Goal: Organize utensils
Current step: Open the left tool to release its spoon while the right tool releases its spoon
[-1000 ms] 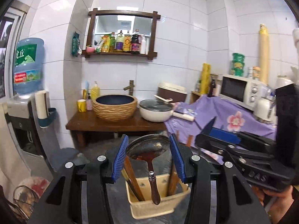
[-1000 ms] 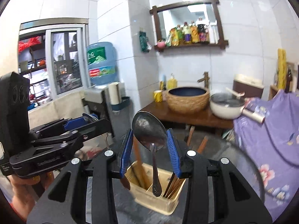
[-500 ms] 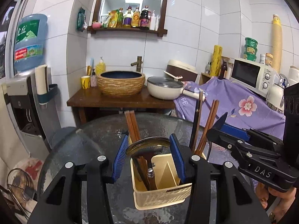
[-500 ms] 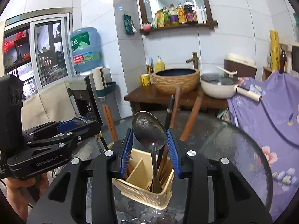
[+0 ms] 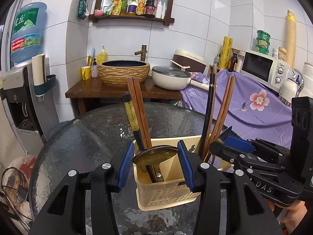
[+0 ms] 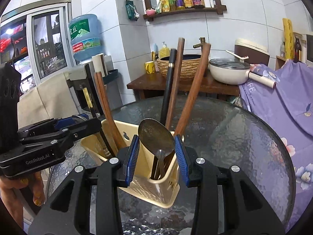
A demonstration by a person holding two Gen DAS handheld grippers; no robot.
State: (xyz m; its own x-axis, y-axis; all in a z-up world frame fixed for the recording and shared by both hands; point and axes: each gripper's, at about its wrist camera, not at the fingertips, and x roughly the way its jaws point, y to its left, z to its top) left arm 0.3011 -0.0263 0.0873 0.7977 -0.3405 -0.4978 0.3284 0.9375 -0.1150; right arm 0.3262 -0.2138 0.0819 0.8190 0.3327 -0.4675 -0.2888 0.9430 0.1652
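Two spoons, one per gripper. The left gripper (image 5: 154, 165) is clamped on a spoon (image 5: 155, 155) by the bowl, handle hanging straight down into the caddy (image 5: 166, 193) on the glass table (image 5: 78, 143). The right gripper (image 6: 157, 156) pinches its spoon (image 6: 155, 137) likewise, over the neighbouring slot beside the chopsticks (image 6: 187, 96). Readable: "GenRobot.AI", "DAS".

My left hand-held gripper (image 5: 155, 165): angled downward, blue pads clamped on a spoon bowl. My right hand-held gripper (image 6: 157, 157): angled downward, likewise clamped on a spoon bowl.
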